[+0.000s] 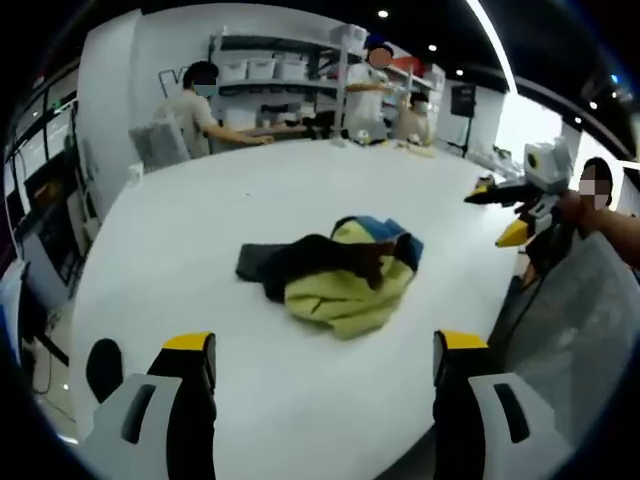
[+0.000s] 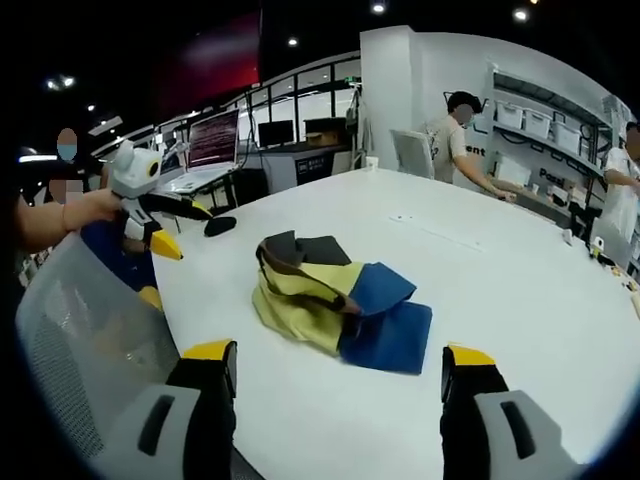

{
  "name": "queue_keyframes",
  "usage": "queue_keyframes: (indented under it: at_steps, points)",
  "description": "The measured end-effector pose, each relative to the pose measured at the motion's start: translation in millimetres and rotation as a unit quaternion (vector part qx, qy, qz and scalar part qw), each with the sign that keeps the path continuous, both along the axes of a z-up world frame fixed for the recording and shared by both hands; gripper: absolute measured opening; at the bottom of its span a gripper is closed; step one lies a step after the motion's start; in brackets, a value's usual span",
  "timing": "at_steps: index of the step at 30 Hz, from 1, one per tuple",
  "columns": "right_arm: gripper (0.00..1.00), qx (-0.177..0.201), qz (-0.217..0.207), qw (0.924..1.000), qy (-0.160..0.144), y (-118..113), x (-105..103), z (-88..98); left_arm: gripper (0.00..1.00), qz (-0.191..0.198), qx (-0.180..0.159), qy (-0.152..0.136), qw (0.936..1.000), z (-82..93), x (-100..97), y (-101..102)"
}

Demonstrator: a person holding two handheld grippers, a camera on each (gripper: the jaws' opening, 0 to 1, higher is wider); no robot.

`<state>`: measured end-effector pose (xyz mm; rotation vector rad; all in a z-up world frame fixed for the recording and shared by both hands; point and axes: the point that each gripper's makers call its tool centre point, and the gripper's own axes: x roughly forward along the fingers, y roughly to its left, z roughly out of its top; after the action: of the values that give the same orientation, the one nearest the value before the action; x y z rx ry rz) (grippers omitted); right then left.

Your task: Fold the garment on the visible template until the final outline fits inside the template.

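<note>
On the white table (image 1: 200,250), an unlabelled crumpled garment (image 1: 335,270) lies.

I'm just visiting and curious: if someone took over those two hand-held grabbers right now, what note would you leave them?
Left gripper: jaws open, empty, hovering short of the garment.
Right gripper: jaws open, empty, also short of it.
Garment: a crumpled yellow, blue and dark heap lying on the white table, untouched by either gripper.
Done: nothing folded yet.
Left: I can't make out a template on the table, so find it first, then spread the garment flat and fold it until its outline fits inside.
</note>
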<state>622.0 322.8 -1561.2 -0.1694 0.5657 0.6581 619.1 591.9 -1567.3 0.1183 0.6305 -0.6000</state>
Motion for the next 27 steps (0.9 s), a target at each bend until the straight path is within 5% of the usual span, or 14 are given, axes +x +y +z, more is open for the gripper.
queue_keyframes:
  at_steps: [9, 13, 27]
  points:
    - [0.73, -0.012, 0.03, 0.9987, -0.039, 3.0, 13.8, 2.2, 0.79, -0.006, 0.001, -0.002, 1.0, 0.9, 17.0, 0.4]
    - [0.69, 0.014, 0.031, 0.9988, -0.035, 5.1, 18.9, 5.7, 0.78, -0.013, 0.002, -0.006, 0.9999, 0.5, 19.7, -2.5]
    - [0.52, -0.012, 0.058, 0.9972, -0.045, 15.2, 47.8, -11.0, 0.72, -0.042, -0.003, -0.027, 0.9987, -0.5, 50.8, -16.8]
